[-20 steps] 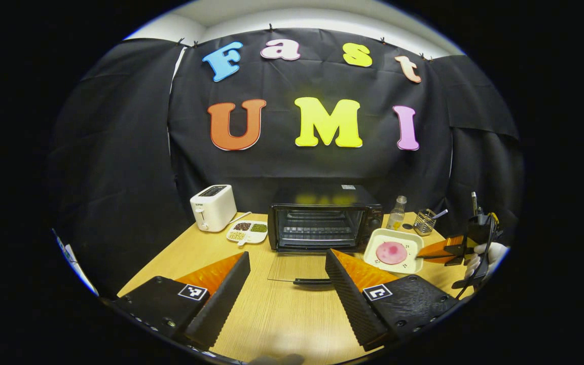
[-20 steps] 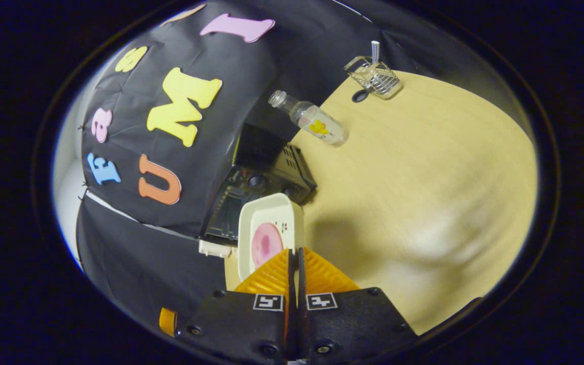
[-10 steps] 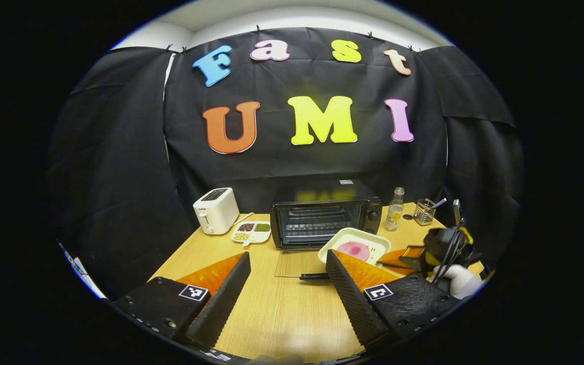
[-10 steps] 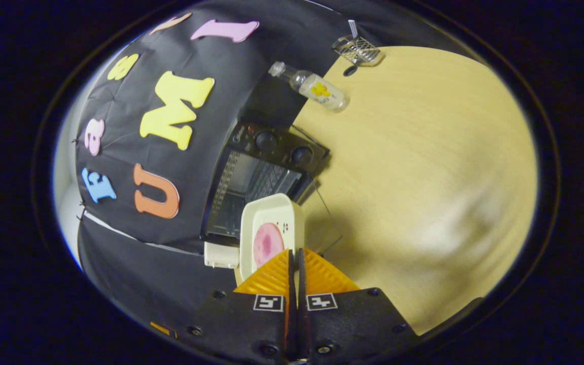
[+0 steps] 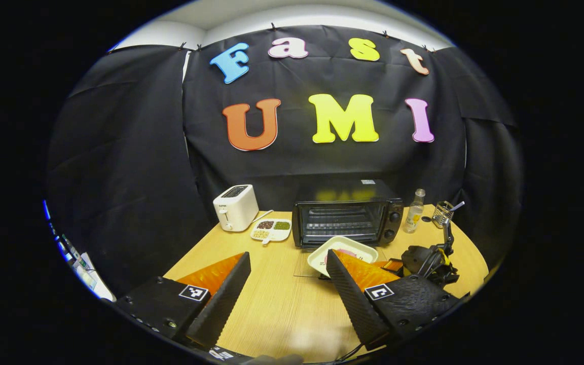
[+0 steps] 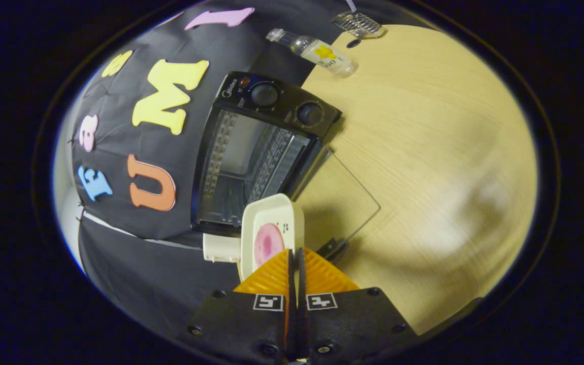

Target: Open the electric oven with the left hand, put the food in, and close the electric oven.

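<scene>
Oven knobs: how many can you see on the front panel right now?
2. Both sit on the oven control panel beside the open door: one knob nearer the oven's top, the other knob nearer the table.

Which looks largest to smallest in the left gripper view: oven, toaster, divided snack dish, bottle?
1. oven
2. toaster
3. divided snack dish
4. bottle

The dish and bottle look close in size, one wide and one tall, so their order is unsure.

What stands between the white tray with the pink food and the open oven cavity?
Nothing visible does. The right hand-held gripper holds the tray by its rim, above the lowered glass door, and the oven cavity ahead looks clear. The left hand-held gripper hangs back, open.
</scene>
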{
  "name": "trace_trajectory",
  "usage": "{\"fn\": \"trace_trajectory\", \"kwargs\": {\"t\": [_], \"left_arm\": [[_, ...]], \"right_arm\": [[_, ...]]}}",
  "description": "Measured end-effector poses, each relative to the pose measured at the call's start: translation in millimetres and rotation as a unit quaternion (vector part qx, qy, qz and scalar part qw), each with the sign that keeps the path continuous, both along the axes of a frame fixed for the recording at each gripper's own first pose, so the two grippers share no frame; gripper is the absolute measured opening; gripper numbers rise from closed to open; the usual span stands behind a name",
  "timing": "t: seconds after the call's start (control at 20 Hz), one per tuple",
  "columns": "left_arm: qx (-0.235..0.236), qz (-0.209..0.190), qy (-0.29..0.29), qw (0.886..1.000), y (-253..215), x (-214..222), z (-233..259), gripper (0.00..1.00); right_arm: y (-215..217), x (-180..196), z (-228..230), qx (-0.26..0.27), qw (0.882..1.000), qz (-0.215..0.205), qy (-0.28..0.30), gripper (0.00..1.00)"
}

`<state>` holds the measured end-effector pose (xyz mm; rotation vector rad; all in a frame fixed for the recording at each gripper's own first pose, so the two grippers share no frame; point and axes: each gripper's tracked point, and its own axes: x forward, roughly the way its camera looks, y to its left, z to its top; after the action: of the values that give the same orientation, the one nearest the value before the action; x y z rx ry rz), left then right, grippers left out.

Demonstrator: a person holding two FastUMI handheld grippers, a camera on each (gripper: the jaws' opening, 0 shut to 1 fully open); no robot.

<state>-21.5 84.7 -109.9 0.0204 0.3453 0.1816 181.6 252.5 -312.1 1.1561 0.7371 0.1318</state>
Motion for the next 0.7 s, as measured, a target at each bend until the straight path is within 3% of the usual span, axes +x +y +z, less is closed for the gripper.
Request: {"fn": "trace_trajectory", "kwargs": {"t": [0.6, 0.7], "left_arm": [[-0.003, 0.049, 0.024, 0.999, 14, 64, -24, 0.96], [-0.006, 0.058, 0.024, 0.998, 18, 76, -26, 0.96]], "right_arm": [[-12, 155, 20, -0.015, 0.999, -0.024, -0.046, 0.00], [-16, 177, 17, -0.018, 0.998, -0.032, -0.052, 0.04]]}}
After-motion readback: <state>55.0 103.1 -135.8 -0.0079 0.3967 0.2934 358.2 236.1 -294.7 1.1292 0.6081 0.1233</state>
